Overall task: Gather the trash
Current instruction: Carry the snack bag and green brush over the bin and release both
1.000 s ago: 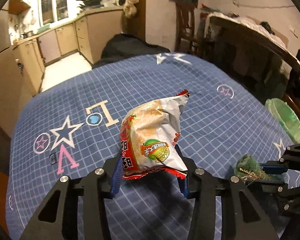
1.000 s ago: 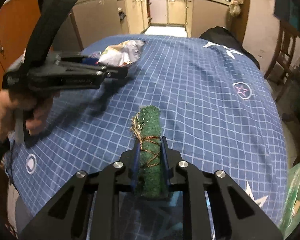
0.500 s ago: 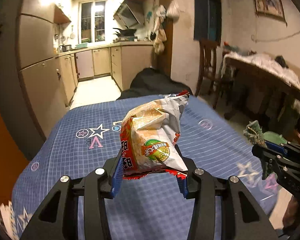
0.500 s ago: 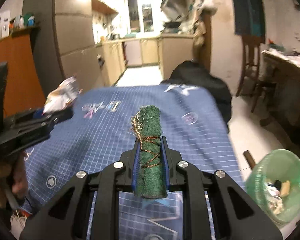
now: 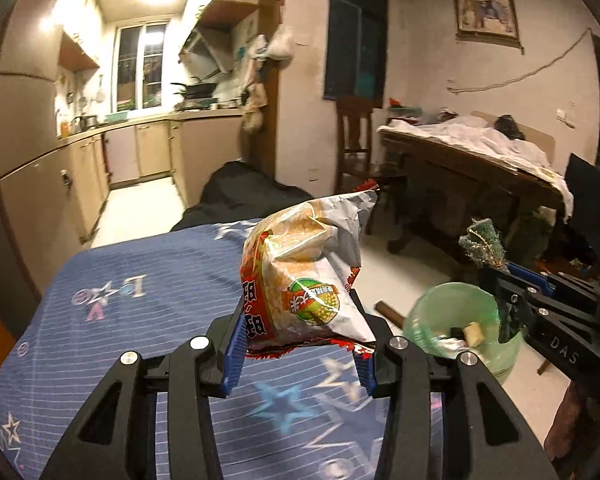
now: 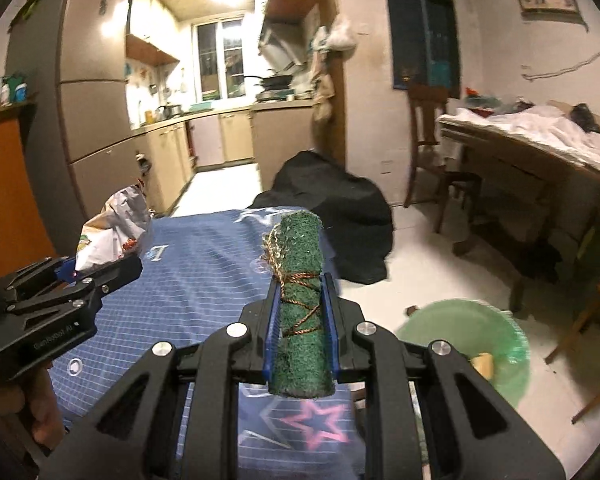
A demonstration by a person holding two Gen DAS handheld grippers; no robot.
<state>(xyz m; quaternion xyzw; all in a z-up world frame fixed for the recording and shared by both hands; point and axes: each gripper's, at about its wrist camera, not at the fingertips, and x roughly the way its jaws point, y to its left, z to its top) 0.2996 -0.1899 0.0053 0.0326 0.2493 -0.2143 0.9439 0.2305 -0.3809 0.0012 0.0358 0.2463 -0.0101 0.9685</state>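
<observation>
My left gripper (image 5: 298, 344) is shut on a crumpled snack bag (image 5: 308, 276), silver and red with a green logo, held above the blue tablecloth (image 5: 148, 304). My right gripper (image 6: 300, 312) is shut on a green scrubby roll (image 6: 300, 304) tied with brown string. A bin lined with a green bag (image 5: 460, 324) stands on the floor right of the table, with scraps inside; it also shows in the right wrist view (image 6: 472, 340). The right gripper with the roll shows at the right of the left wrist view (image 5: 496, 264), above the bin. The left gripper and bag show at left in the right wrist view (image 6: 112, 232).
A black heap (image 6: 332, 196) lies on the floor beyond the table. A wooden table (image 5: 472, 168) with white cloth and a chair (image 5: 356, 140) stand at right. Kitchen cabinets (image 5: 80, 176) run along the left. A wooden stick (image 5: 388, 312) lies on the floor near the bin.
Both grippers have lifted and swung right, away from the tabletop toward the bin. The bin has come into fuller view. Both holds are unchanged.
</observation>
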